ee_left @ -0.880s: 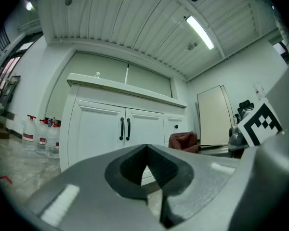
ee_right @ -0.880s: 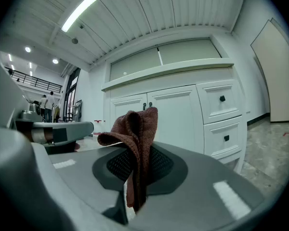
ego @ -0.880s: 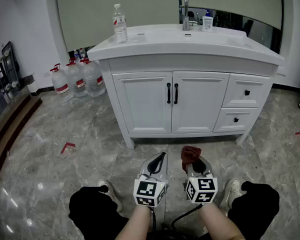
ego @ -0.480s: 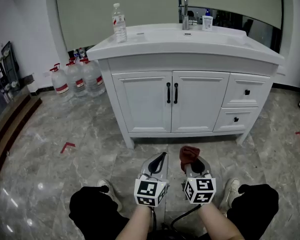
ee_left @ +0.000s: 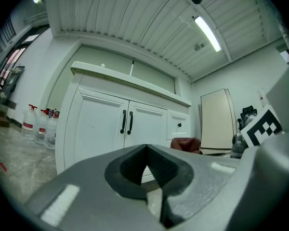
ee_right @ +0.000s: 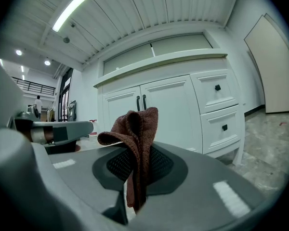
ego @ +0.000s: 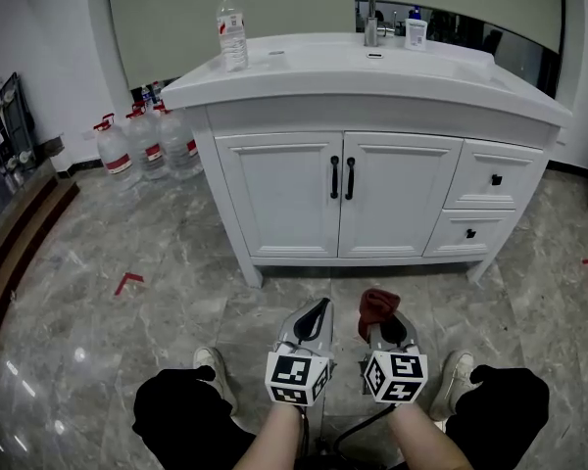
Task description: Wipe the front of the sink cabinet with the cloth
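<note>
The right gripper (ego: 380,313) pinches a brown cloth (ego: 376,301), which stands bunched above its jaws, low over the floor (ego: 176,302) and well short of the cabinet (ego: 284,199). The left gripper (ego: 319,305), just beside it, has its jaws pressed together on nothing. Both point at the cabinet's double doors. A bottle (ego: 231,29) stands on the countertop's left end, a faucet (ego: 372,8) at the back. Water jugs (ego: 142,145) stand left of the cabinet.
</note>
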A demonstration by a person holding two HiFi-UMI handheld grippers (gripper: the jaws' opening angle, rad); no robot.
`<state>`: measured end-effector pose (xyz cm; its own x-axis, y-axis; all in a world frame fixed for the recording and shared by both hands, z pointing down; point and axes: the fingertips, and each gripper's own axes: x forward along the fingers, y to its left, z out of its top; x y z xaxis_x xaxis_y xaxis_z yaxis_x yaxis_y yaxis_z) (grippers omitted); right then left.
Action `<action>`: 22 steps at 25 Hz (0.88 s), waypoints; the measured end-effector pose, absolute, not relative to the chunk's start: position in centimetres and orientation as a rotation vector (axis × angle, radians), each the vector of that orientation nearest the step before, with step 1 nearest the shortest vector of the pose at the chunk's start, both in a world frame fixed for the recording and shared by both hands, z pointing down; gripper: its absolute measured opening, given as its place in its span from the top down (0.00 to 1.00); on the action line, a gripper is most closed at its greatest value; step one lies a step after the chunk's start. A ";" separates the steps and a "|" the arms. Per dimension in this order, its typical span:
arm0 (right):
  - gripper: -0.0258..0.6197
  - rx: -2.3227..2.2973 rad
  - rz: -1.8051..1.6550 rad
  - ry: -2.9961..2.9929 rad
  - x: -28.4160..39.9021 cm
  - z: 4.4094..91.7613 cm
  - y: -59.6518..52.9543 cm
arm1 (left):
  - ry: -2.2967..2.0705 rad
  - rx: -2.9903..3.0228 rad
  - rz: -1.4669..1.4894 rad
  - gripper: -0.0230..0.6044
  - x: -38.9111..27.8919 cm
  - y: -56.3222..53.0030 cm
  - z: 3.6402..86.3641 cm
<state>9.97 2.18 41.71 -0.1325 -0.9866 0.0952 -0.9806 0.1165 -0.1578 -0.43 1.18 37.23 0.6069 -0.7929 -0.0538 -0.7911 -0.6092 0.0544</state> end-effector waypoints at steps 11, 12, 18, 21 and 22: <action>0.84 -2.020 -0.352 2.326 9.3 43.0 -5.5 | -1.438 2.743 -0.132 0.96 -1.6 -6.1 37.9; 0.84 -2.012 -0.366 2.314 9.1 43.0 -6.3 | -1.444 2.737 -0.128 0.96 -1.8 -6.7 38.0; 0.84 -1.951 -0.399 2.292 6.4 42.3 -10.2 | -1.436 2.759 -0.072 0.96 -3.1 -9.6 38.6; 0.84 -1.922 -0.369 2.315 4.5 41.2 -12.1 | -1.453 2.749 -0.102 0.96 -5.1 -11.4 37.9; 0.84 -1.913 -0.360 2.323 3.8 40.9 -12.8 | -1.462 2.741 -0.120 0.96 -6.1 -12.1 37.5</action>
<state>3.85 -12.76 40.86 -0.1992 -0.9778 0.0649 -0.9515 0.1772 -0.2514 -6.06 -12.10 37.52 0.5548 -0.8303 -0.0529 -0.8278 -0.5573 0.0647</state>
